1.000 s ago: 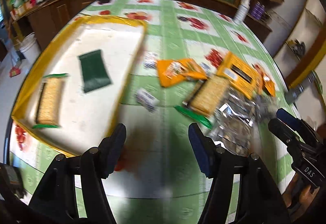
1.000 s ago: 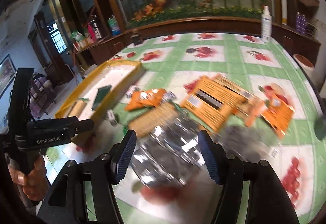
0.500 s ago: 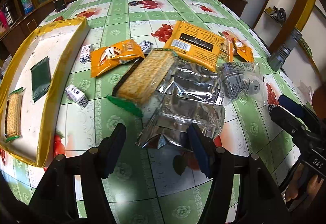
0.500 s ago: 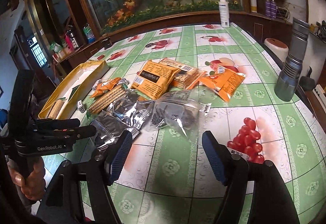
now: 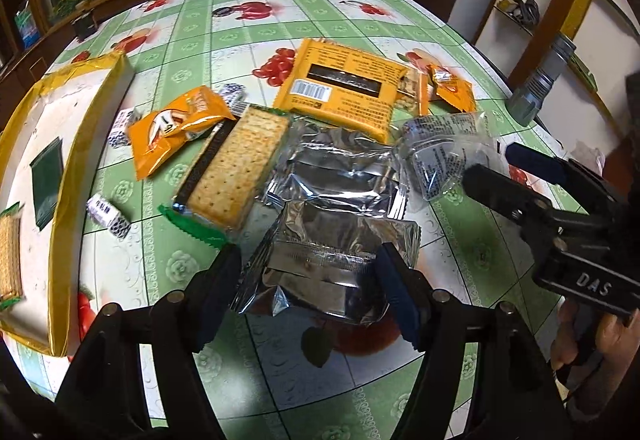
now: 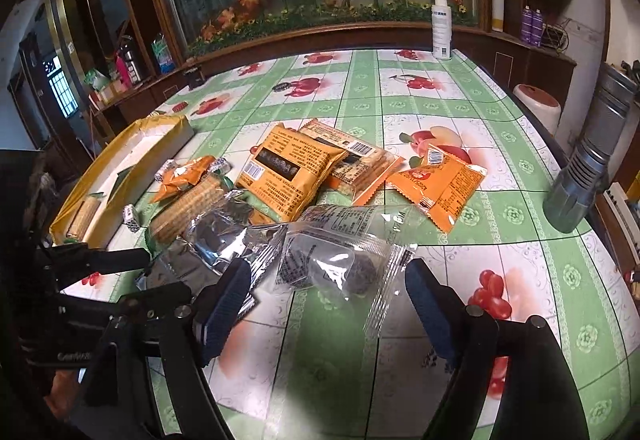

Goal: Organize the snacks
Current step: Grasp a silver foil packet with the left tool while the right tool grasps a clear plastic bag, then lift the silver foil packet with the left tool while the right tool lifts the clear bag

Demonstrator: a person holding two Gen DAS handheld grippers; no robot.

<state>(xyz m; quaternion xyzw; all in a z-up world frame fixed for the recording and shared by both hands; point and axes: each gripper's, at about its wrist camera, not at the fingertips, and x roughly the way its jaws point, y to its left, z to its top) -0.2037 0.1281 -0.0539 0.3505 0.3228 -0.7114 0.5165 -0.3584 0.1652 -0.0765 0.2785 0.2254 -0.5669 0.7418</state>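
The left tool (image 5: 310, 276) hangs wide apart, its fingers flanking the near silver foil packet (image 5: 336, 264) without gripping it. The right tool (image 6: 328, 300) is also spread wide, framing a clear-wrapped snack (image 6: 332, 252). Both packets lie on the green-checked surface (image 6: 460, 120) among orange snack bags, right of the yellow tray (image 5: 72, 144).

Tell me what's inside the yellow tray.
The yellow tray holds a dark green packet and a cracker pack lying flat on its white floor. Its nearest corner runs out of frame, so anything there is unseen.
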